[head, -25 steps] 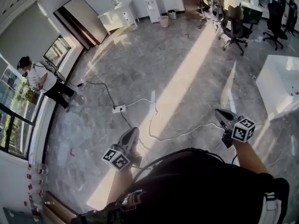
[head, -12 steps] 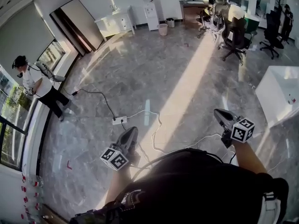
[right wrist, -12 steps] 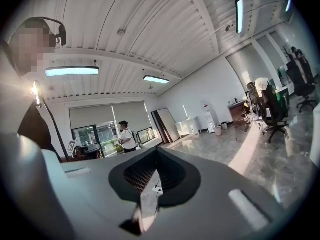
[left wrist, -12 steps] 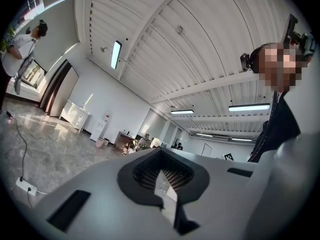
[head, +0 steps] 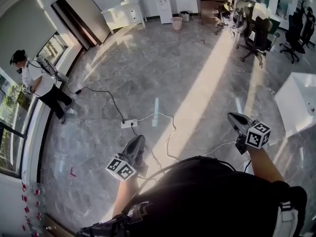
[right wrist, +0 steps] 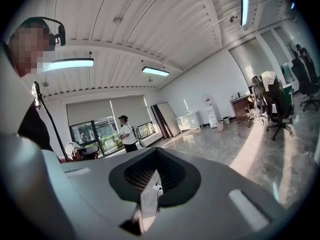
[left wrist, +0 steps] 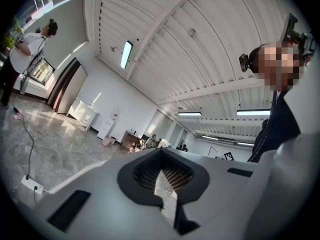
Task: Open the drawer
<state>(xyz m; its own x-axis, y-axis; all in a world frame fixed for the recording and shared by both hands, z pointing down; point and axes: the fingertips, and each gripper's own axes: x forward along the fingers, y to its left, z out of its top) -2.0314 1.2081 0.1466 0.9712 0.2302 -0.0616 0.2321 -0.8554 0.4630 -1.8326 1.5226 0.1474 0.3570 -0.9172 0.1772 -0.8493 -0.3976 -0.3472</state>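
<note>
Far across the floor (head: 197, 73), against the back wall, stands a white cabinet (head: 124, 14); its fronts are too small to read, and it is well apart from both grippers. Right of it are a water dispenser (head: 164, 1) and a bin (head: 177, 22), with office chairs (head: 256, 33) further right. A white bench (head: 296, 98) juts in at the right edge. Nearer, a power strip (head: 129, 124) lies on the floor with cables running from it. A person (head: 37, 83) stands by the left window. Nearest, the left gripper (head: 139, 139) and right gripper (head: 233, 118) are held out over the floor, each with jaws closed and nothing between them.
</note>
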